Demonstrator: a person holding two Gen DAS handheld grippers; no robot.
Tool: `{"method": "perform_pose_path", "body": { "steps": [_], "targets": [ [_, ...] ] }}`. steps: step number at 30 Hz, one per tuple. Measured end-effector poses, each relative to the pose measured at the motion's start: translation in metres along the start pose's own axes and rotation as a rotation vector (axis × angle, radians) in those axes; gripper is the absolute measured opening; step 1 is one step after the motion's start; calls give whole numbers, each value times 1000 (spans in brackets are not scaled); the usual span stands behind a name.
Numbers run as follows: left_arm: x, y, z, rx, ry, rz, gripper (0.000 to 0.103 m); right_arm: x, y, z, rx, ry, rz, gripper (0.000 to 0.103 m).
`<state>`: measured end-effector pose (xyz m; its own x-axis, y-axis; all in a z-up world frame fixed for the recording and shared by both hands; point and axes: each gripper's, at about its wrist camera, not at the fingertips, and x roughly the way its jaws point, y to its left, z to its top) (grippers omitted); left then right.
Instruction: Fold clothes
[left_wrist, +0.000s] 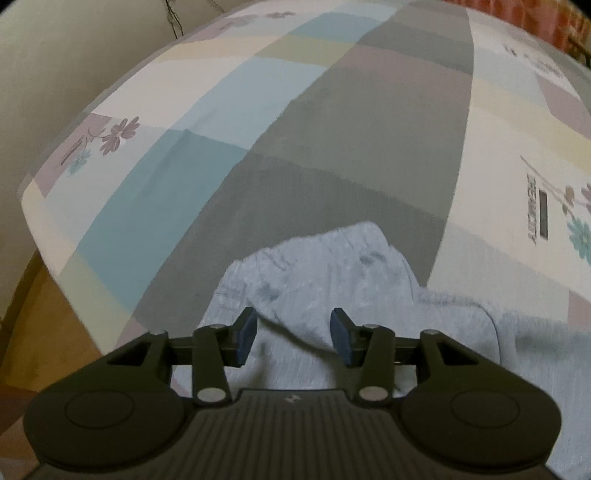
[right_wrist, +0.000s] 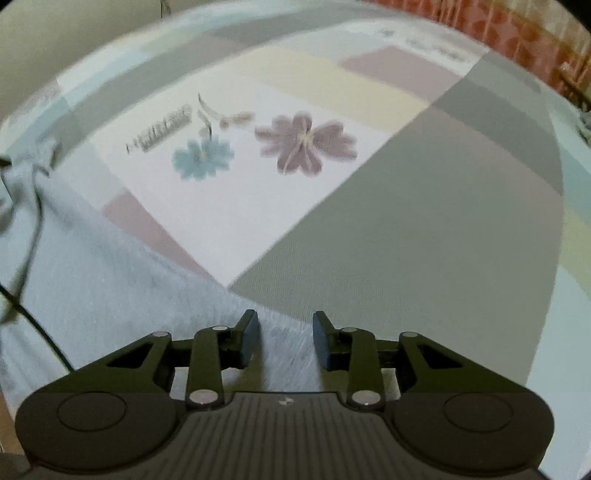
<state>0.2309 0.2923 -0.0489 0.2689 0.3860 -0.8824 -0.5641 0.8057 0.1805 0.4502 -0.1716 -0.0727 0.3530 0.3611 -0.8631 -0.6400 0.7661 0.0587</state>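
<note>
Garment (left_wrist: 332, 266) flat on patchwork bedsheet (left_wrist: 155, 206); containers none visible.

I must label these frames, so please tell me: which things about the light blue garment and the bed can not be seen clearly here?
- Light blue garment: left wrist view, its near part is hidden behind the left gripper, so its type is unclear.
- Same garment, right wrist view: cut off by the left edge.
- Printed word on the bedsheet, right wrist view: blurred, unreadable.
- Bed's far end: cut off in both views.

Both wrist views angled steeply down, close over the patchwork bedsheet (left_wrist: 332, 122) — sharing the pale-blue garment (right_wrist: 92, 266)
</note>
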Motion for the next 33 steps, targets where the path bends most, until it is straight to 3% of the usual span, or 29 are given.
{"method": "perform_pose_path", "body": {
  "steps": [4, 8, 11, 16, 19, 21, 23, 26, 28, 31, 33],
  "targets": [
    [-15, -10, -4, 89, 12, 3, 46, -32, -5, -21, 37, 10, -64, 37],
    [-26, -31, -10, 182, 17, -7, 46, -13, -15, -38, 64, 71, -97, 37],
    [-33, -49, -11, 223, 11, -25, 46, 8, -26, -29, 81, 47, -95, 37],
    [-56, -86, -10, 309, -62, -90, 46, -15, -23, -14, 31, -23, -75, 39],
    [-69, -118, -9, 379, -134, -172, 44, -30, -19, -20, 41, -26, 10, 39],
    [-69, -147, -9, 462, -146, -290, 40, -35, -11, -27, 19, -20, 60, 39],
    [-68, -187, -14, 629, -177, -383, 40, -37, -3, -31, 10, -11, 103, 39],
    [-61, -236, -22, 822, -216, -508, 33, -36, 7, -37, -4, 6, 169, 39],
    [-53, -260, -27, 886, -216, -587, 33, -36, 14, -41, -29, 19, 191, 39],
    [-43, -282, -36, 988, -252, -640, 33, -37, 20, -48, -46, 35, 208, 39],
    [-35, -289, -42, 1053, -260, -633, 33, -37, 20, -50, -38, 42, 213, 39]
  ]
}}
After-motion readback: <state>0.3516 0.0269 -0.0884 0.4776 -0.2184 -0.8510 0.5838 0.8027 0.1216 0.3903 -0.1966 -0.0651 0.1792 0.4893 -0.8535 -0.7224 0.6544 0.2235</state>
